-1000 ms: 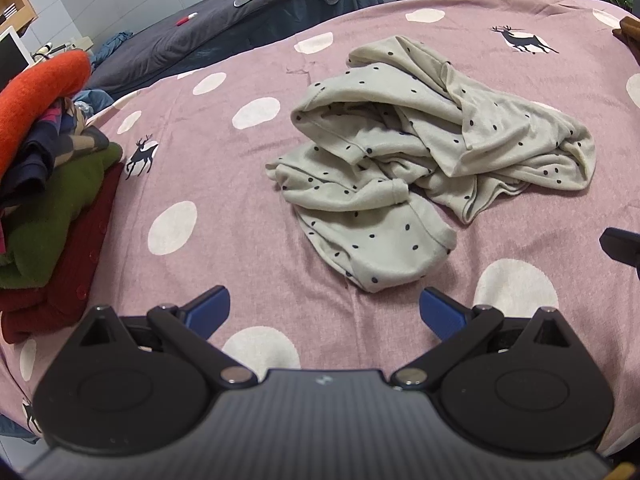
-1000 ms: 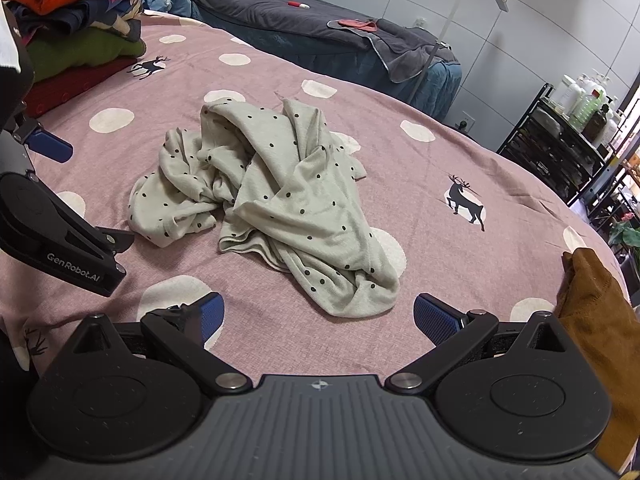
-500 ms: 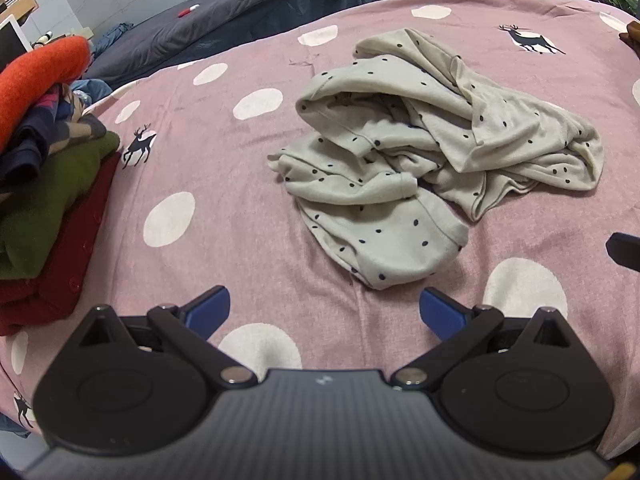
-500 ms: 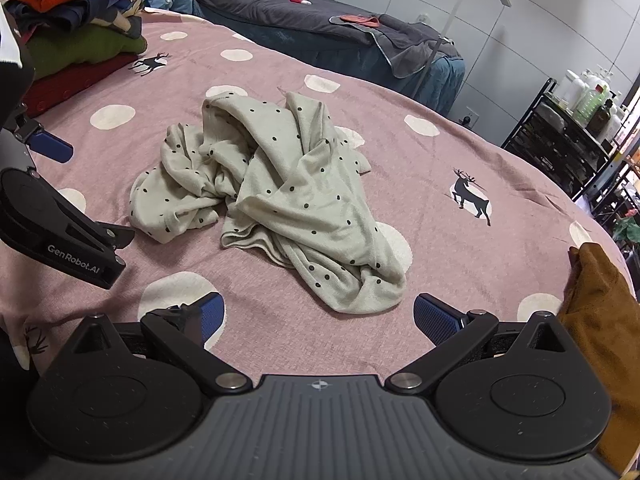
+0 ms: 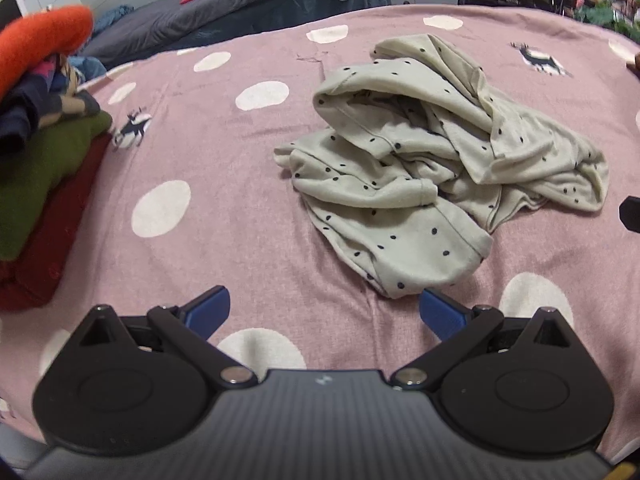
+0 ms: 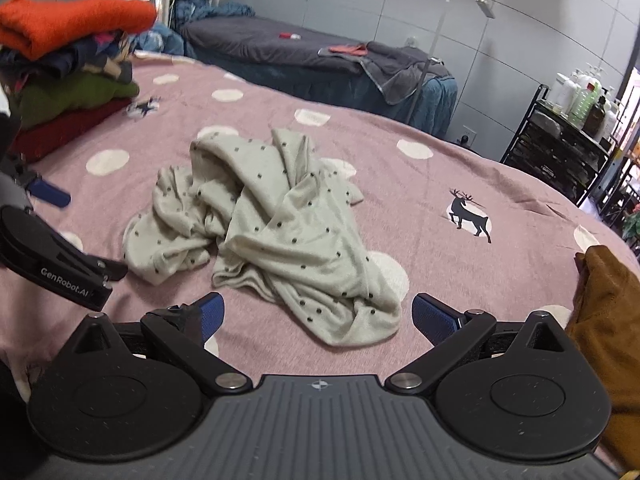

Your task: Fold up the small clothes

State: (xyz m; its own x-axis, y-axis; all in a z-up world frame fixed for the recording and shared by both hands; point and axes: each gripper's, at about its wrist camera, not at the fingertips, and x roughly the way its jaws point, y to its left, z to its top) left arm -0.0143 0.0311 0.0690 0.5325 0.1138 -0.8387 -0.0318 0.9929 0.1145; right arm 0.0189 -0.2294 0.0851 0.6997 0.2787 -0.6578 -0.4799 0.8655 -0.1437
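Crumpled dotted garment heaped on the pink spotted bedspread, unfolded, no edge laid flat; sleeves or legs twisted through the middle, cannot tell which. Left gripper spread wide, nothing between the blue pads; nearest hem just ahead of its right finger, not touching. Right gripper likewise wide apart and empty; rolled end of the cloth lying between its fingers in view, apart from both pads. Both closer to the heap than a second ago; garment larger in each wrist view, same lie, same creases; cloth itself undisturbed. Left view blurred at the edges, suggesting motion. Folded stack of orange, dark, green and red at the left side of the bed, well apart; brown item at the right edge, beside the right gripper. Reading: approach under way, grasp not yet made; folding proper not begun. Next call, by judgement: separate corners of the bundle, one per claw, then lift and shake flat; risk of pinching two layers at once in that tangle.
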